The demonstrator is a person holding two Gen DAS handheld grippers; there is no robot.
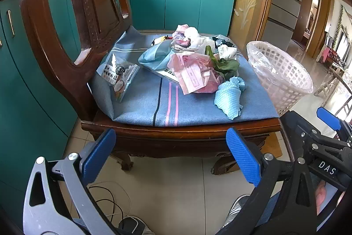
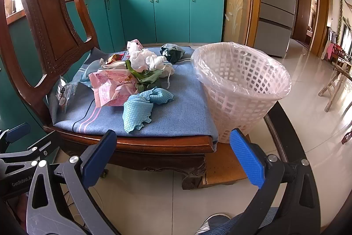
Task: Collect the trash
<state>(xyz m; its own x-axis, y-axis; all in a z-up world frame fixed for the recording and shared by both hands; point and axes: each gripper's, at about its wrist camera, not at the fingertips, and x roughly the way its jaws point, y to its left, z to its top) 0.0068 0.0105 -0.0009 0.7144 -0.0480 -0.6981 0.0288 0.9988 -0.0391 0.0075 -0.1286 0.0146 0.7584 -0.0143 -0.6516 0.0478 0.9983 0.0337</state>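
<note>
On the blue striped cloth (image 1: 189, 107) covering the seat of a carved wooden chair (image 2: 50, 21), a heap of household trash lies spread out: a crumpled pink wrapper (image 2: 110, 89), a light blue textured rag (image 2: 140, 109) at the near edge of the heap, wilted green leaves (image 2: 145, 78), several balled white tissues (image 2: 143, 58), a dark teal bundle (image 2: 172, 52) at the far side, and a printed snack packet (image 1: 120, 78) propped against the chair back. Just beside the seat, on the right, stands a white lattice wastebasket (image 2: 242, 89) lined with a clear plastic bag; its inside looks bare as far as the views show. The left gripper (image 1: 173, 155) hangs short of the chair's front rail, its blue-padded fingers (image 1: 99, 151) spread wide with nothing between them. The right gripper (image 2: 173, 155) hangs likewise in front of the seat, nearer the basket, released and holding nothing; its body also shows at the right edge of the left wrist view. Both point downward at a slant toward the seat. Beyond the chair, teal kitchen cabinets (image 2: 171, 17) run under a counter bearing pots and a wok. A black cable (image 1: 105, 197) trails over the pale floor tiles below the left gripper.
</note>
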